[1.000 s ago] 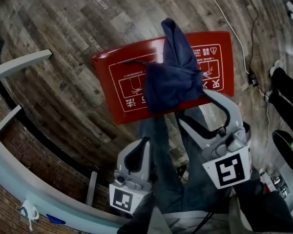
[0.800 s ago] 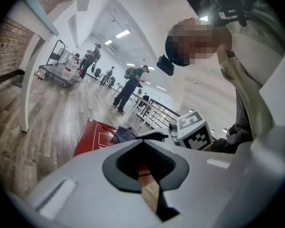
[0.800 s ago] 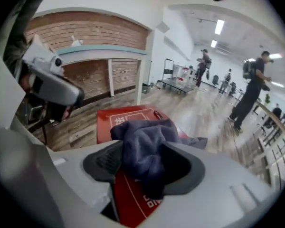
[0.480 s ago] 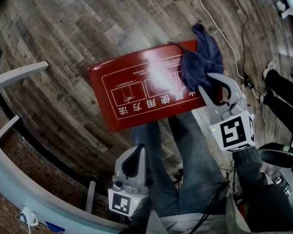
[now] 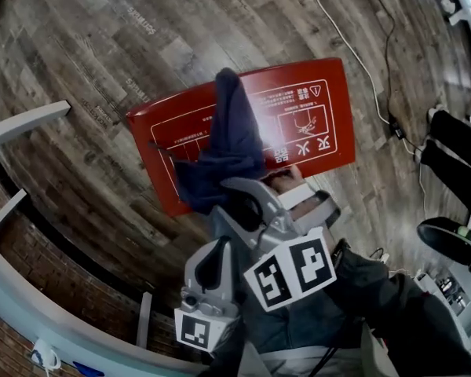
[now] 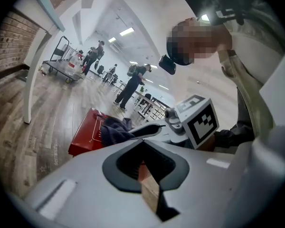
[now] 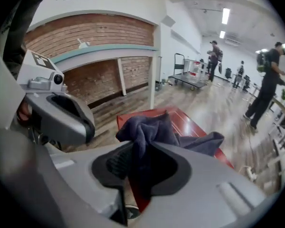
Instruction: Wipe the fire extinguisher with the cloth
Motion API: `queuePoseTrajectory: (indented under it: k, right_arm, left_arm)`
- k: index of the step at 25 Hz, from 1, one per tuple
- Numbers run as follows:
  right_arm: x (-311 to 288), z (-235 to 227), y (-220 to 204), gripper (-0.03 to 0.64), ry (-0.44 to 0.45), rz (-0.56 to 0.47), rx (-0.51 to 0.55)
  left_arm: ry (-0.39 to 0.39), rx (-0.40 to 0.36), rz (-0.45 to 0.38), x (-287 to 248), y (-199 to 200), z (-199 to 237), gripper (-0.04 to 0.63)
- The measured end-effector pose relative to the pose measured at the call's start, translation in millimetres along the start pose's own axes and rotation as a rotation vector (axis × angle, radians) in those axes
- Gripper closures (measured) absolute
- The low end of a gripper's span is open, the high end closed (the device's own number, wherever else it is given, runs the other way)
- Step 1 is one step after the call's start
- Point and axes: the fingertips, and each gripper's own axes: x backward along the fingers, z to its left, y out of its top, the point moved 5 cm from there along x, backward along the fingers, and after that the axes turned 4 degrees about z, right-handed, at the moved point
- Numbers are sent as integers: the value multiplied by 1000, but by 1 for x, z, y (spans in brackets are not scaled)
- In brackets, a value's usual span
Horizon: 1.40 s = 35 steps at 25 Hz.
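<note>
Compared with 0.5 s ago, the right gripper (image 5: pixel 234 185) is no longer at the right end of the red fire extinguisher box (image 5: pixel 306 112). It is now at the left half of the box, and the cloth (image 5: pixel 229 140) is there with it.

At the far left of the head view, a white curved rail (image 5: pixel 31 120) and a brick wall (image 5: pixel 16 320) border the wooden floor (image 5: pixel 78 30).

Next comes the left gripper (image 5: pixel 226 246), low in the picture and close to the person's legs. Its 2 jaws are together and nothing is between them. It touches neither the cloth nor the box.

Just to the right of it is the cloth, dark blue and bunched. It lies across the top face of the box, from the far edge to the near edge, a little left of the middle, and it covers part of the white printed diagrams. Its near end is in the right gripper. The jaws of this gripper have just been closing and they are now clamped on the cloth. In the right gripper view, 1 thick fold sits between the pads and the rest spills forward onto the red surface.

The box lies flat on the floor. Its right half is bare and shows white diagrams, characters and 1 warning triangle.
</note>
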Motion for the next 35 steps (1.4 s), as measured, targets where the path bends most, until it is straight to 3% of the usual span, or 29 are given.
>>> queuePoseTrajectory:
  k: [2,5,11,13,16,21,27,31,35]
  right_arm:
    - [-7,2,10,520,7,-5,31]
    - [7,-15,-9,518,-104,-7,-16]
    - [56,-50,-58,403,-177,-139,-312]
    - [71,-51,-71,376,-163,-96,-380]
    - [77,-45,-68,363,-118,-54,-385]
    - [88,-17,-25,362,-9,-55,-318]
    - [140,-14,2,364,-43,-169,-380]
    - [140,-22,-29,364,-104,-105,-447]
    - [96,-53,-63,365,-145,23,-428]
  left_arm:
    - [5,2,-5,3,1,1,589]
    - [-5,-2,-12,11,5,2,589]
    - [-36,-50,-25,17,37,-1,589]
    - [-68,-87,-31,13,54,-9,589]
    - [-85,-119,-40,10,84,-20,589]
    - [-90,-141,-34,20,123,-44,589]
    - [-124,-165,-69,33,166,-81,589]
    - [-119,-190,-99,47,186,-95,589]
    - [-89,-184,-88,53,183,-92,589]
